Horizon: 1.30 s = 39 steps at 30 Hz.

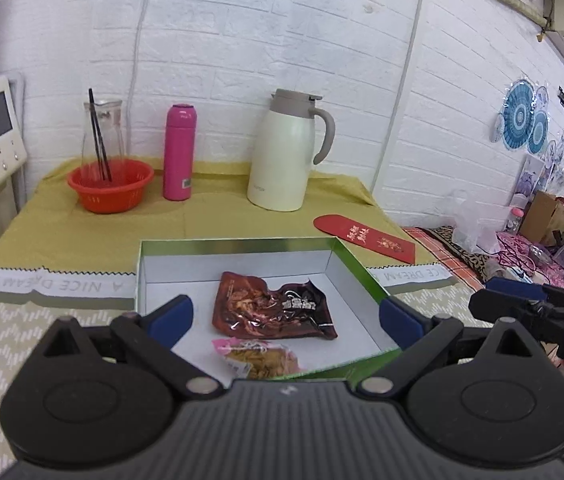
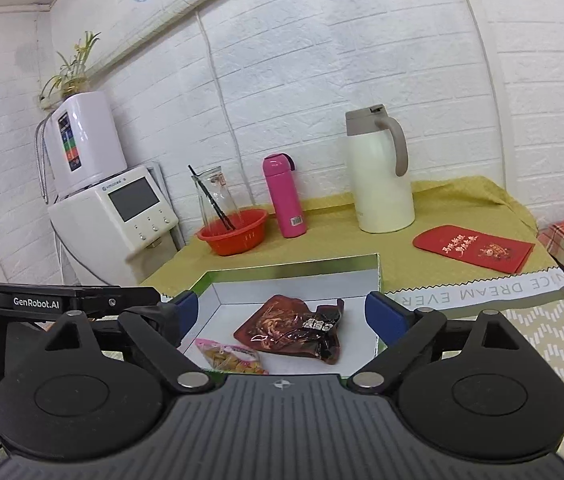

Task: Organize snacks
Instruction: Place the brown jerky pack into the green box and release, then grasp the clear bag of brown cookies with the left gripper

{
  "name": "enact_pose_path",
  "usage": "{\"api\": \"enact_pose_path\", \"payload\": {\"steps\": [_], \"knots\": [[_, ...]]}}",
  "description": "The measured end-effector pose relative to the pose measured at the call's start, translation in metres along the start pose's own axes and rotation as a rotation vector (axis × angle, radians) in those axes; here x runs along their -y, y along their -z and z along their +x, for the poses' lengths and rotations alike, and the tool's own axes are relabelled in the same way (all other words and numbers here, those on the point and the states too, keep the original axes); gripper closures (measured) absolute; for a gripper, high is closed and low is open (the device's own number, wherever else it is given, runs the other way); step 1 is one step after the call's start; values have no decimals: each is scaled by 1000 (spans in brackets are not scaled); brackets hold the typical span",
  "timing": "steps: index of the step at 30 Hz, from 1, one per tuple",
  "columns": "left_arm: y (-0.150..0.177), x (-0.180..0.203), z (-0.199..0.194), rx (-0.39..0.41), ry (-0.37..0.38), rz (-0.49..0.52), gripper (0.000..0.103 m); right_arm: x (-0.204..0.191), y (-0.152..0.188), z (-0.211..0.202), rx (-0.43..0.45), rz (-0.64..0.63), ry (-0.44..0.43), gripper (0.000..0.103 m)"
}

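Hovering released and empty, both hand-held grippers, left [image 1: 286, 314] and right [image 2: 282, 314], faced the box [image 1: 237, 245]; a low approach risked catching its rim or crushing the snack packs [image 1: 273, 312].

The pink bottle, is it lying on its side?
No, in the right wrist view the pink bottle stands upright on the yellow cloth, between the red basket and the white jug.
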<state>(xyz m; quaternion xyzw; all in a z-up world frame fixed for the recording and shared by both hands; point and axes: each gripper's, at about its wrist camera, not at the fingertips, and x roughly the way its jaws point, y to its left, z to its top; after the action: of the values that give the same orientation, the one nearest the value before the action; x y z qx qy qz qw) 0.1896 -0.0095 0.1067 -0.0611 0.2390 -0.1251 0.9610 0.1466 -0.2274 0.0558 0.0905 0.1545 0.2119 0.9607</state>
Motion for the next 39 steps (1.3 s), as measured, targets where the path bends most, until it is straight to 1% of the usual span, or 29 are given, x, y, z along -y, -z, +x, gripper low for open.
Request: {"api": "enact_pose_path", "payload": {"steps": [3,5,9,12,17,20,22,25,29,31,33,34,35,36,39], "knots": [[18,6,-33,34,23,30,5,-17,7,-21,9,-57,26,0],[31,8,-47,37,44,37,5,-24,17,-35,18,-87,33,0],[63,11,-72,28,75,28,5,-33,40,-56,26,-110,62,0],[85,11,-76,-5,102,-7,5,-35,65,-67,8,-118,105,0],[119,11,-70,-76,150,-80,5,-31,104,-72,-61,-81,204,0],[133,7,-64,-107,192,-150,5,-30,122,-69,-108,-69,214,0],[135,10,-58,-126,201,-156,5,-32,128,-64,-129,-87,245,0],[132,24,-49,-124,220,-95,5,-28,132,-63,-136,-92,299,0],[126,48,-15,-160,234,14,5,-19,135,-74,-116,-48,313,0],[125,58,2,-195,223,40,6,-17,138,-79,-122,-52,328,0],[126,66,18,-214,240,66,7,-13,140,-83,-124,-42,336,0],[127,68,22,-225,238,73,15,-10,141,-86,-124,-32,344,0],[128,70,28,-244,239,76,37,-7,141,-88,-124,-27,350,0],[129,71,32,-262,244,80,43,-4,140,-89,-125,-23,355,0],[132,70,31,-263,244,102,48,2,137,-87,-119,-9,359,0]]}}
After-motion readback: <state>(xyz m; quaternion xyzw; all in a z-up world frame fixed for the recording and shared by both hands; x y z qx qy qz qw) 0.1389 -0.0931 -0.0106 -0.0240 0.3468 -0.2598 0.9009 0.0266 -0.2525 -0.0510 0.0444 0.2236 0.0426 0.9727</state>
